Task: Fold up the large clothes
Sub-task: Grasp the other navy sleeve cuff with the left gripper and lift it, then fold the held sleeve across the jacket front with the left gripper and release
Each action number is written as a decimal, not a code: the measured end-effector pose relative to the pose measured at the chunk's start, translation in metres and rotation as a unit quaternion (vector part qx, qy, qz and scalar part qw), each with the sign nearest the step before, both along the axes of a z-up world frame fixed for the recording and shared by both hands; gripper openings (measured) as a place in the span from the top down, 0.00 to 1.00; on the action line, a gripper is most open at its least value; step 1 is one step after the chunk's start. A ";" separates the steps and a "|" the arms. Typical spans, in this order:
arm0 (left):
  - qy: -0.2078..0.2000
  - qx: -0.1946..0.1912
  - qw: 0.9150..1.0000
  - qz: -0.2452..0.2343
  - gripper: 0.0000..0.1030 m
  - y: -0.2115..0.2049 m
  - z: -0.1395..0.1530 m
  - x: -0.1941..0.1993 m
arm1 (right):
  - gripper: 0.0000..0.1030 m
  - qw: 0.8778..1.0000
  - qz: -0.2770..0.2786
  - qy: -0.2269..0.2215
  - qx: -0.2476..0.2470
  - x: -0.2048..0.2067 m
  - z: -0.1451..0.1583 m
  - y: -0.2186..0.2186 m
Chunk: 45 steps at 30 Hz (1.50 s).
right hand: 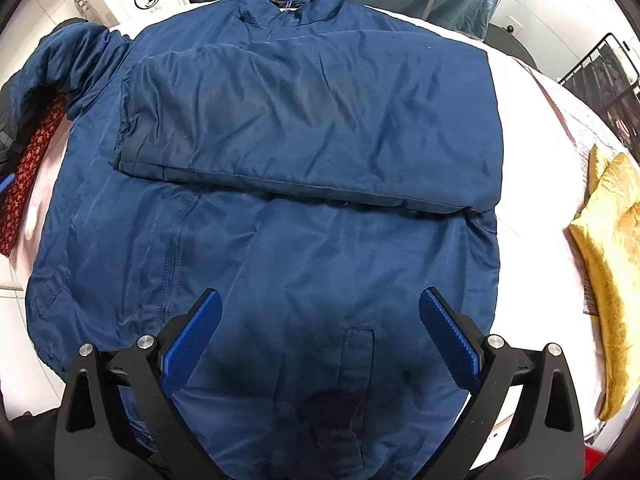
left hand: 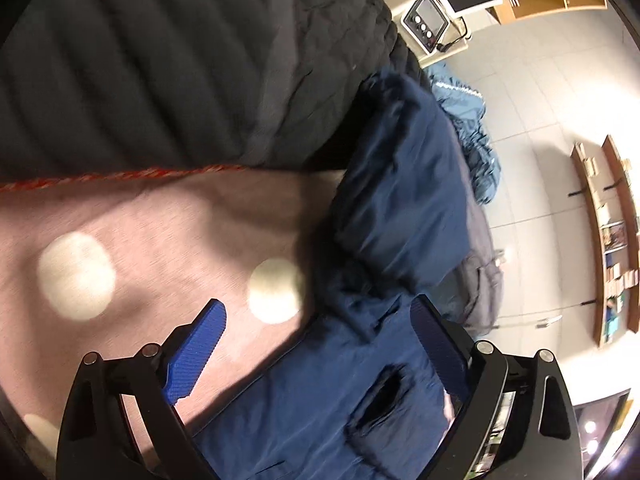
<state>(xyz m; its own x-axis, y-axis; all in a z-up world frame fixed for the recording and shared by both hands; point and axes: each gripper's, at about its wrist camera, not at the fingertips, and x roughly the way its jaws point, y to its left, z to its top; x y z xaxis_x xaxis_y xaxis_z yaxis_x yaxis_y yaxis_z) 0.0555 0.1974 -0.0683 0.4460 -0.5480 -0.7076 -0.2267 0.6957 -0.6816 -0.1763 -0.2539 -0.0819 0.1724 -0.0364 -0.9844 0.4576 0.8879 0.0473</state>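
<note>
Both tongs [right hand: 319, 334] over jkt [right hand: 304, 128].

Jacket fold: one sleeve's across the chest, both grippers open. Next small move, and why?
Probably bring the left gripper onto the other sleeve and close. That sleeve lies bunched off the jacket body's edge, while the folded sleeve lies flat across the chest. Both grippers are open and hold nothing; the right gripper hovers over the hem.

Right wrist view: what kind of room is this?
Probably a bedroom or a lived-in room at home: the navy jacket lies on a bed-like surface with a pale pink cover, a gold cushion beside it, and wall shelves over a tiled floor.
</note>
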 end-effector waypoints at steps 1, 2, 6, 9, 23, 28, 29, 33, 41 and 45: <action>-0.002 -0.002 1.000 -0.001 0.12 -0.003 0.000 0.005 | 0.05 1.000 -0.001 0.001 -0.001 0.000 0.000 0.000; -0.003 -0.004 1.000 -0.003 0.12 -0.007 0.001 0.013 | 0.05 1.000 -0.002 0.001 -0.002 -0.001 0.000 0.000; -0.003 0.001 1.000 -0.007 0.12 -0.019 -0.004 0.042 | 0.05 1.000 -0.006 0.004 -0.007 -0.005 0.003 0.000; 0.004 -0.032 0.999 0.004 0.12 -0.026 -0.015 0.058 | 0.05 1.000 -0.017 0.003 -0.013 -0.011 0.006 -0.003; -0.114 0.008 0.988 -0.105 0.82 -0.098 0.067 0.084 | 0.05 0.997 -0.078 -0.006 -0.012 -0.036 0.008 -0.017; -0.201 0.043 0.959 -0.198 0.84 -0.166 0.138 0.078 | 0.05 0.997 -0.081 -0.013 -0.011 -0.035 0.009 -0.020; -0.217 0.048 0.947 -0.230 0.84 -0.191 0.152 0.071 | 0.05 0.997 -0.081 -0.016 -0.011 -0.034 0.009 -0.021; -0.233 0.066 0.904 -0.353 0.84 -0.284 0.161 0.022 | 0.05 0.996 -0.083 -0.021 -0.009 -0.034 0.010 -0.023; -0.160 0.163 0.808 -0.543 0.82 -0.435 0.061 -0.110 | 0.05 0.993 -0.112 -0.025 -0.005 -0.047 0.008 -0.040; -0.096 0.163 0.795 -0.576 0.53 -0.472 0.008 -0.142 | 0.05 0.992 -0.126 -0.017 -0.001 -0.055 0.002 -0.049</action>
<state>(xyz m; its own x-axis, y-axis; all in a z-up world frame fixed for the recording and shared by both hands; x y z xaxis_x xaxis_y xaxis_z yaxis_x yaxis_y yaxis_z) -0.0863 -0.2745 -0.0607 -0.1016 -0.4723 -0.8756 0.7756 0.5135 -0.3670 -0.2318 -0.3026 -0.0798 0.1905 -0.0838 -0.9781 0.6628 0.7459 0.0652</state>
